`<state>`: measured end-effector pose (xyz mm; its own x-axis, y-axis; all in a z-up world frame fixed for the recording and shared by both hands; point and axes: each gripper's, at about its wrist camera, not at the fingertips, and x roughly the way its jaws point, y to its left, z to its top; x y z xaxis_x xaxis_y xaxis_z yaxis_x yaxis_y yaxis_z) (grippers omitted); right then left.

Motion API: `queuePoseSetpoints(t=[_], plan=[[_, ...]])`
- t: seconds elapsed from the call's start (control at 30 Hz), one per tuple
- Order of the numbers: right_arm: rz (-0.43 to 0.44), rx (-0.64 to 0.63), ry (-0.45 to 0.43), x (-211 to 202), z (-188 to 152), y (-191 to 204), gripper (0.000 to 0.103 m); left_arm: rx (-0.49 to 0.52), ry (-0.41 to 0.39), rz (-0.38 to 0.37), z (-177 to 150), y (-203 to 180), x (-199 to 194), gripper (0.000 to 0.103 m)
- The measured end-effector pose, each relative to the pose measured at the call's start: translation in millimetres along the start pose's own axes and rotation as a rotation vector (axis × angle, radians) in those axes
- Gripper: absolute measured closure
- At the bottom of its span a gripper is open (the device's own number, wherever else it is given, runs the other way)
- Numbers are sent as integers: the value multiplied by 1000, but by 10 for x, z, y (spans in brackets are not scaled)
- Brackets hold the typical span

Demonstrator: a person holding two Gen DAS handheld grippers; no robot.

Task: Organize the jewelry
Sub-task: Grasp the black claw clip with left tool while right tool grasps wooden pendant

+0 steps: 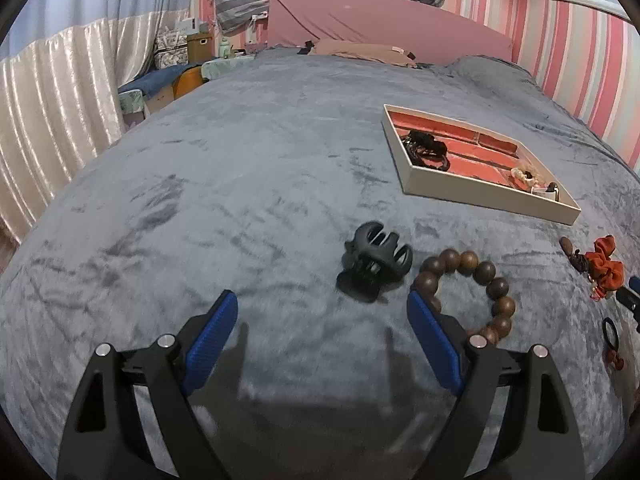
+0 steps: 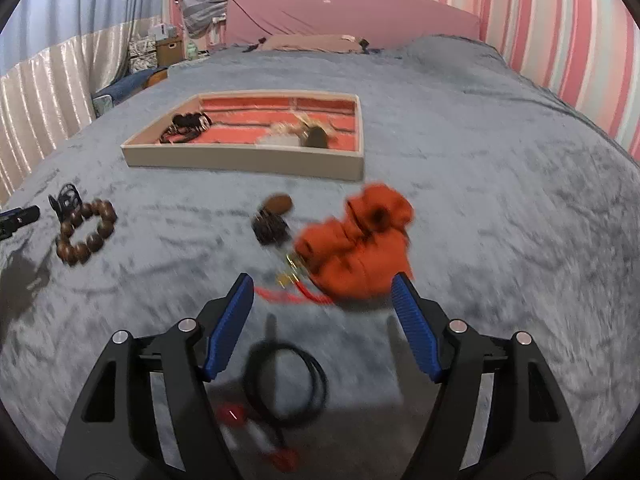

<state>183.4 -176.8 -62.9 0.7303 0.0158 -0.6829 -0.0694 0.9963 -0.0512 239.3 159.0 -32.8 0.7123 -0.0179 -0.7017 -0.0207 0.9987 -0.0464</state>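
Observation:
A black claw hair clip [image 1: 375, 261] and a brown wooden bead bracelet [image 1: 468, 292] lie on the grey bed cover just ahead of my open, empty left gripper [image 1: 322, 304]. The beige jewelry tray [image 1: 484, 194] with red lining holds black hair ties [image 1: 426, 149] and a few small pieces. My right gripper [image 2: 323, 286] is open and empty, just short of an orange scrunchie [image 2: 360, 240] with a red cord [image 2: 296, 296]. A black hair tie [image 2: 286, 384] with red beads lies between its fingers, below. A dark brown clip [image 2: 272, 220] lies left of the scrunchie. The tray [image 2: 240, 158] lies beyond.
The grey bed cover [image 1: 200, 200] fills both views. A pink headboard [image 1: 360, 16] and folded cloth are at the far end. Boxes and a curtain [image 1: 60, 88] stand off the left side. A striped pink wall [image 2: 560, 32] runs along the right.

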Motion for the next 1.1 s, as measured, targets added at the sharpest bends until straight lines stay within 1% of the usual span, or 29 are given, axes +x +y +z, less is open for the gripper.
queuePoseSetpoints(t=[0.1,0.17,0.3,0.5,0.63,0.73,0.8,0.83,0.97,1.03,1.1], plan=[[14,-30,-27,38,180,151,33,6,2,-6,95,-38,81,18],[27,-50,-31,123,297,264,34,6,2,-20,153,-60,138,18],[48,-60,4,359,438,388,41,27,14,-22,226,-122,267,18],[28,-65,84,722,439,474,51,39,56,-46,251,-144,463,18],[18,-51,114,827,384,439,55,37,79,-64,216,-127,545,19],[28,-36,116,854,367,405,60,33,98,-92,203,-124,621,25],[29,-40,117,861,372,404,68,33,101,-104,208,-124,632,28],[31,-42,118,865,373,408,70,37,100,-107,213,-128,636,32],[38,-50,123,879,372,430,74,54,100,-132,217,-166,650,48],[38,-53,124,880,375,438,75,61,102,-149,212,-185,650,54],[38,-56,125,877,378,444,77,69,100,-146,209,-198,642,54]])
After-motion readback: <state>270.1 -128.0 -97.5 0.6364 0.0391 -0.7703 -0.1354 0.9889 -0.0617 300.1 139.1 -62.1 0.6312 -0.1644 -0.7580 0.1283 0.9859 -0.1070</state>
